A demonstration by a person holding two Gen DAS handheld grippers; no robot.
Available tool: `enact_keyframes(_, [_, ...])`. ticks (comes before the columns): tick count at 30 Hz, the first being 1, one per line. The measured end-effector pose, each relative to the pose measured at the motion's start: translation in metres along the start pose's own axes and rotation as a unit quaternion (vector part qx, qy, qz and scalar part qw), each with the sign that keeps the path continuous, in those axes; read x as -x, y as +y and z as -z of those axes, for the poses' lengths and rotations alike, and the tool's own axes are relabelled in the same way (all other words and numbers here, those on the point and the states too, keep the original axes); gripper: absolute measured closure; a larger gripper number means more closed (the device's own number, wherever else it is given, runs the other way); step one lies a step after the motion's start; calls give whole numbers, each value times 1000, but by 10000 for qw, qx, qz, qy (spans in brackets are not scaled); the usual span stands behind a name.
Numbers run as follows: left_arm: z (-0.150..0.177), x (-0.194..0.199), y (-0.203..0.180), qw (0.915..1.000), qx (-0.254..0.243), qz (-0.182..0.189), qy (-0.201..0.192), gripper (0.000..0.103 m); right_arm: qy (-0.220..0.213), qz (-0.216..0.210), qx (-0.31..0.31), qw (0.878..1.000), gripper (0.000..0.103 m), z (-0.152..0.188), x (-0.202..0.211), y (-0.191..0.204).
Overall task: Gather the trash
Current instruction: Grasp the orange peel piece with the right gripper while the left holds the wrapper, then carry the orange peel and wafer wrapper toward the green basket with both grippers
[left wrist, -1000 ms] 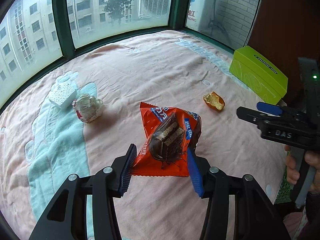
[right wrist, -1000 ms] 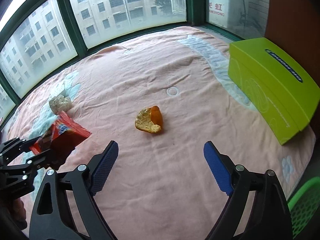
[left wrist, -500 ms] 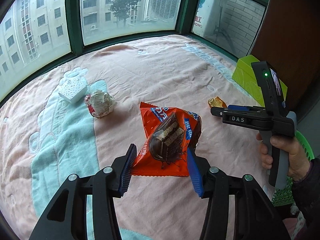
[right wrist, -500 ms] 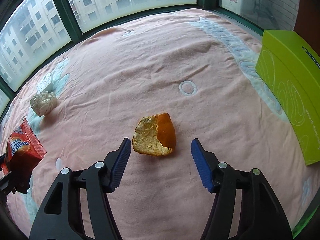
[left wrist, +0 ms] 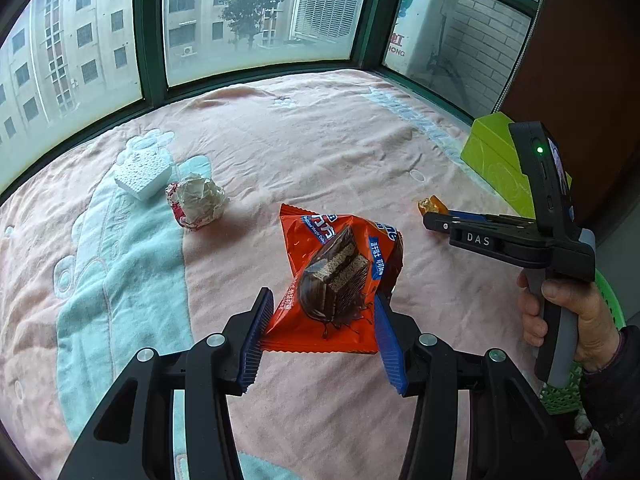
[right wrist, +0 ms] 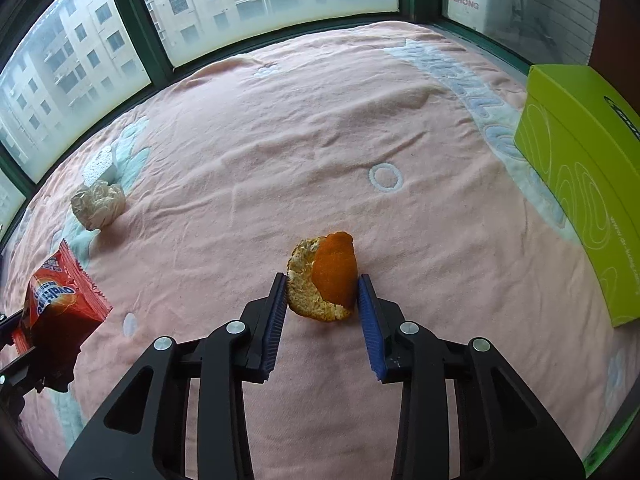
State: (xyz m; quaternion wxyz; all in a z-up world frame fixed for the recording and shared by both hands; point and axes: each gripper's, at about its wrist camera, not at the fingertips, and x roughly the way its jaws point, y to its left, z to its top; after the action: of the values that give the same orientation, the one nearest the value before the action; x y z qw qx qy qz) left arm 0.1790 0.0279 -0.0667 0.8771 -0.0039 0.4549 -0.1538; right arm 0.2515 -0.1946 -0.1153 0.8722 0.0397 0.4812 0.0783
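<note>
Right gripper: the peel sits centre frame, directly between the two blue pads, low on the pink blanket. The peel's long axis runs roughly up-frame, along the fingers, so its narrow width spans the gap. Jaws are narrowed onto it; the right pad looks to be touching the orange skin and the left pad is at the pith edge. Whether the squeeze is firm I cannot tell from this view; the peel appears to rest on the blanket.

Left gripper: clamped on the lower edge of the red wrapper, held clear of the blanket, centre frame.

Unclaimed: crumpled paper and foam block, upper left of the left view, nearer the left gripper. Green basket at the right edge, partly behind the hand.

Judgement: next move is to finish the pinch and lift straight up; no re-aiming is needed, since the peel is already centred.
</note>
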Motion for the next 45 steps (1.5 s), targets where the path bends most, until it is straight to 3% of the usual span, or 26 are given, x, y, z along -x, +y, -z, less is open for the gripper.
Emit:
enact_keyframes(7, [5,15,-9,9999,-18,40,-95,55,-160,-177,-155,9996,71,18,34,2])
enact_keyframes(17, [12,40,-41,9992,-198,253,-248,55,-486,-111,-366,9981,71,59,105,-7])
enact_keyframes(32, [25,56,-130,9935,-726,820,-310,55,-962,422,-868,9907,71,124,189,-54])
enact_keyframes(45, [30,56,-223,9802,-1358,1414,-277,55,-1078,1020,-1659,9749,69,185,241,-127])
